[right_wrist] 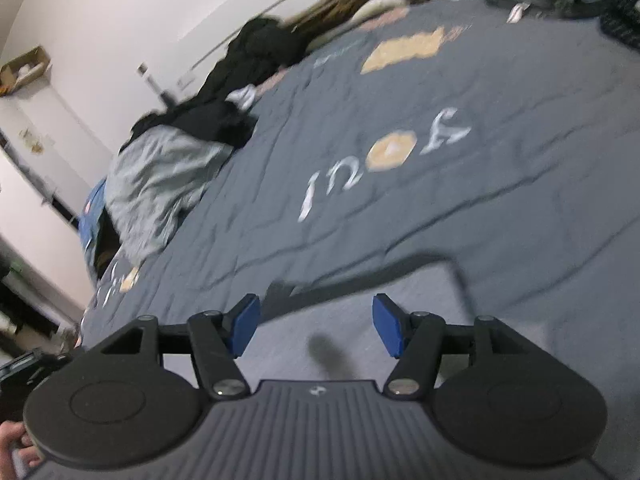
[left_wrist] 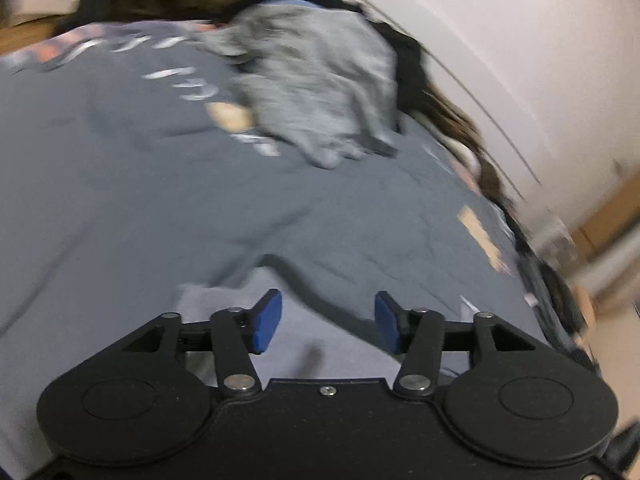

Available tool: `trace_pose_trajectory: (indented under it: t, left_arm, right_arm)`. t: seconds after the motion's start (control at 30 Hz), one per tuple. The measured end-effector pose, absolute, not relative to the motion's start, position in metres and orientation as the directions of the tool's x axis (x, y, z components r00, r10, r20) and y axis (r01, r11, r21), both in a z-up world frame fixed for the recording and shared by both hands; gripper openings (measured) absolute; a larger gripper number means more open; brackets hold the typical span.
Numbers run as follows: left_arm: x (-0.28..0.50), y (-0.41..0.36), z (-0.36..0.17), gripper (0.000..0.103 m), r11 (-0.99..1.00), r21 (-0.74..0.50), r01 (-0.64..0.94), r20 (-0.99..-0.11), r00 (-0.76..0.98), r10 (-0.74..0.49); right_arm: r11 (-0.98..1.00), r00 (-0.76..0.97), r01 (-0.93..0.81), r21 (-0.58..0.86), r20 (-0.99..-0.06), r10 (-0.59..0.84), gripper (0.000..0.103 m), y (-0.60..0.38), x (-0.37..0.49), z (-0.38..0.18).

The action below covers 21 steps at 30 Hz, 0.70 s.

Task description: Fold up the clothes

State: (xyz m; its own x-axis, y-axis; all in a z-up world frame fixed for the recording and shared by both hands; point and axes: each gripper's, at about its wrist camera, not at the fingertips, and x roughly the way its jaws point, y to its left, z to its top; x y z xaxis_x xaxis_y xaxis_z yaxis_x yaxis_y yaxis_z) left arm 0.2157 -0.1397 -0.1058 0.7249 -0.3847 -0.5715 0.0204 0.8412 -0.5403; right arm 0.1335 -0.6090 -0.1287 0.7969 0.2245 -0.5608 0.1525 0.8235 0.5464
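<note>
Under both claws at 6 o'clock: flat pale grey cloth garment (left_wrist: 320,344), laid out, looks folded. Left gripper (left_wrist: 328,322) and right gripper (right_wrist: 316,326) open, empty. Crumpled light grey garment (left_wrist: 312,80) at 12 o'clock on dark grey printed bedspread (right_wrist: 480,200), unfolded; dark pile behind too.

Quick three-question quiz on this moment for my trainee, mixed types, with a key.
1. True or false: the left hand-held gripper is clamped on cloth.
2. What lies directly under both grippers: (a) a light grey garment, (b) a cardboard box, (c) bare floor?
3. What is the crumpled grey heap resting on?

Key:
1. False; its jaws stand apart with nothing between them, as do those of the right hand-held gripper.
2. a
3. The dark grey bedspread with pale lettering.
</note>
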Motion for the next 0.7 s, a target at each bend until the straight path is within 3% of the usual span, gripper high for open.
trace_pose_trajectory:
  t: [0.1,0.3,0.4,0.47,0.5,0.6,0.67,0.7]
  left_arm:
    - [0.216,-0.152,-0.094,0.052,0.904,-0.413,0.111,-0.582,0.731,-0.356]
    - [0.217,-0.163,-0.114,0.052,0.989,-0.129,0.069,-0.652,0.746,-0.138]
    - [0.224,-0.167,-0.120,0.050,0.989,-0.109,0.098,-0.672,0.726,-0.146]
    - [0.225,-0.166,-0.120,0.039,0.985,-0.133,0.108,-0.668,0.725,-0.169]
    - [0.228,-0.165,-0.122,0.028,0.983,-0.145,0.111,-0.666,0.724,-0.180]
    - [0.232,-0.162,-0.127,0.013,0.980,-0.174,0.102,-0.671,0.715,-0.193]
    - [0.233,-0.159,-0.130,0.011,0.978,-0.189,0.093,-0.671,0.715,-0.198]
    - [0.233,-0.159,-0.130,0.008,0.978,-0.190,0.092,-0.666,0.719,-0.197]
  right_arm:
    - [0.829,0.812,0.152,0.538,-0.546,0.206,0.062,-0.622,0.133,-0.122]
    - [0.931,0.824,0.191,0.312,-0.567,0.021,0.063,-0.633,0.129,-0.116]
    - [0.945,0.811,0.193,0.265,-0.585,-0.001,0.063,-0.632,0.135,-0.125]
    - [0.954,0.800,0.183,0.239,-0.600,-0.003,0.063,-0.627,0.139,-0.131]
    - [0.957,0.797,0.175,0.231,-0.604,0.000,0.063,-0.625,0.141,-0.133]
    - [0.964,0.788,0.161,0.212,-0.616,0.004,0.063,-0.619,0.143,-0.141]
    - [0.966,0.776,0.145,0.216,-0.630,0.025,0.058,-0.617,0.145,-0.147]
    - [0.966,0.772,0.136,0.220,-0.635,0.036,0.044,-0.616,0.146,-0.149]
